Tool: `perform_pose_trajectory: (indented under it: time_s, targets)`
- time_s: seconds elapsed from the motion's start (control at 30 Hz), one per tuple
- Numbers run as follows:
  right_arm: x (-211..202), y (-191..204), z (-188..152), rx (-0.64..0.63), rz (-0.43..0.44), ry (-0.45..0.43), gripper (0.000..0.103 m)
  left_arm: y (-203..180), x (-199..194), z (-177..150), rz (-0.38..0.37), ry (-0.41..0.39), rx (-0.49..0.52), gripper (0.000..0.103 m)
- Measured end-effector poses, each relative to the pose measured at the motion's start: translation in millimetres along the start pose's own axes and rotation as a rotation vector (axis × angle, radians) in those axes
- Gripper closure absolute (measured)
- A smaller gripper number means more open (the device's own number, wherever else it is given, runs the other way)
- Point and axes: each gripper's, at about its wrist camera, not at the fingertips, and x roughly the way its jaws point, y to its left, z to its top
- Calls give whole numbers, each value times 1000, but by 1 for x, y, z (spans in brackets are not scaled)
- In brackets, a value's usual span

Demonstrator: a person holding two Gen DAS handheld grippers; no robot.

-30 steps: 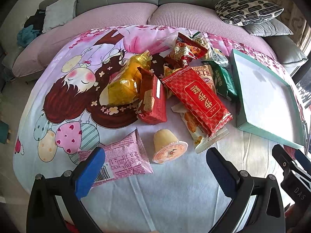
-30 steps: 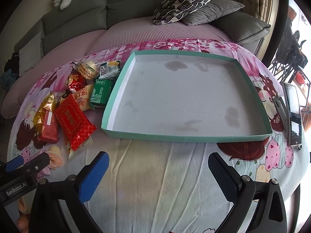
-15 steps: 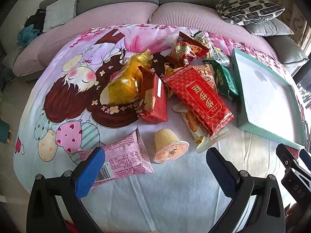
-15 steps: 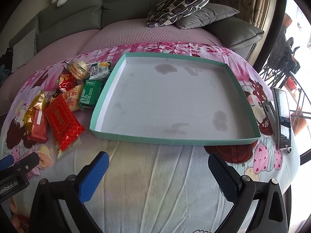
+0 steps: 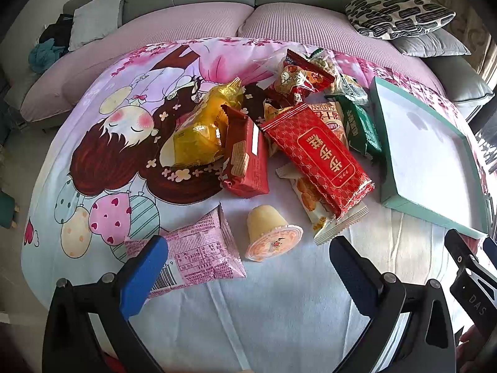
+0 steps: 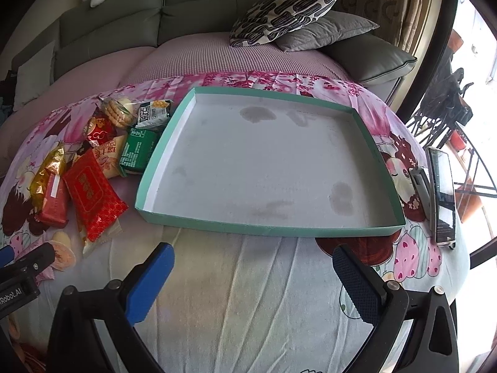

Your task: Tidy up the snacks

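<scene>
A heap of snack packs lies on a cartoon-print cloth. It holds a long red pack (image 5: 320, 152), a red wafer pack (image 5: 247, 155), a yellow bag (image 5: 202, 130), a green pack (image 5: 360, 127) and others. A pink pack (image 5: 198, 255) and a jelly cup (image 5: 270, 233) lie nearest my open, empty left gripper (image 5: 245, 273). A teal-rimmed tray (image 6: 310, 230) with a bare white floor sits right of the heap. My right gripper (image 6: 253, 278) is open and empty, hovering in front of the tray's near wall.
A phone (image 6: 442, 192) and a small grey object (image 6: 419, 186) lie right of the tray near the table edge. A sofa with a patterned cushion (image 6: 285, 12) lies behind. The left gripper's body (image 6: 21, 276) shows at the right view's left edge.
The right gripper has shifted a little to the right and back, so the tray sits further left in its view. The left gripper has barely moved.
</scene>
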Motion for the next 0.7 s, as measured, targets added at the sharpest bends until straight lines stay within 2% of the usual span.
perform_pose_trajectory:
  time_s: [0.37, 0.7]
  targets:
    - [-2, 2, 0, -17, -23, -10, 0, 0, 1, -1, -1, 3, 1, 0]
    - [-5, 6, 3, -36, -5, -16, 0, -5, -2, 2, -5, -9, 13, 0]
